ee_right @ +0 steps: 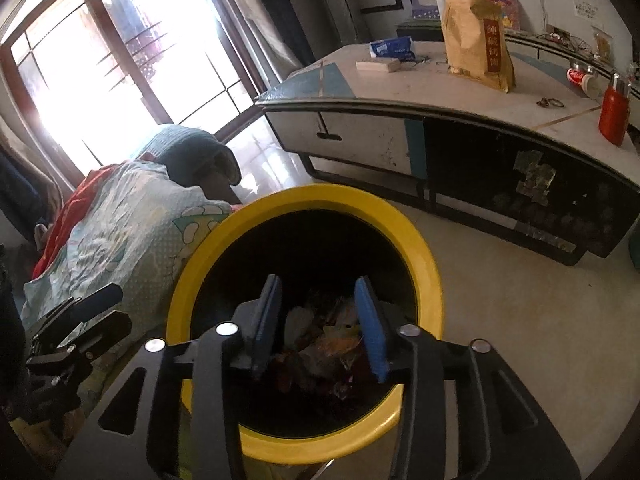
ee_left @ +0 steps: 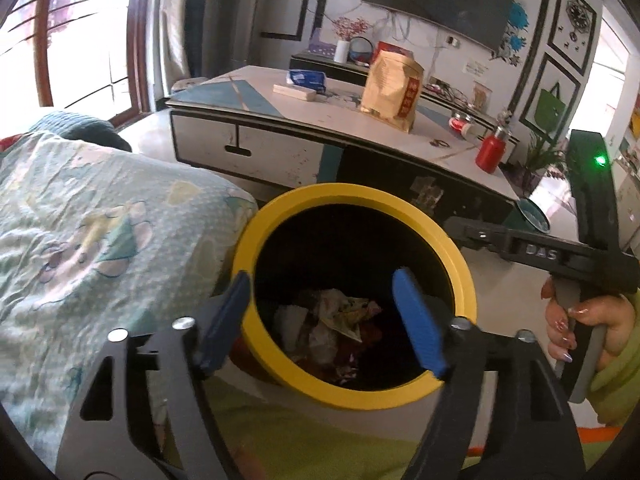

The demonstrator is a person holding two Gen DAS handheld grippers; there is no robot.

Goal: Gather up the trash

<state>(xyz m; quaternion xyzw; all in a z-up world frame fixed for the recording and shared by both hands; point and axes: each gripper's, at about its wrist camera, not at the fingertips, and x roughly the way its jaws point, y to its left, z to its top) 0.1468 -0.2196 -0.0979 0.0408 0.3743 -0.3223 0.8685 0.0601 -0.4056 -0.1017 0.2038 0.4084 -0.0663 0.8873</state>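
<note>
While hovering over the yellow bin, pointing straight down into its black liner at the crumpled trash heaped at the bottom. Left gripper standing with jaws spread wide, nothing between the blue pads, one pad outside the near rim and one over the mouth. Right gripper hanging over the same opening, jaws parted to a middling gap, nothing pinched, only wrappers and paper lying far below. Reading "DAS" in raised letters on the right gripper's body from the left wrist view, along with a green light glowing and a hand in a lime sleeve squeezing the trigger. Reading red-label Chinese characters, not clearly legible, on the gold bag on the low table. Catching the dark wall screen from the left wrist only; catching the bright window in full and the other gripper's black body at the left edge from the right wrist. Sitting just beside the bin, a patterned quilt.
</note>
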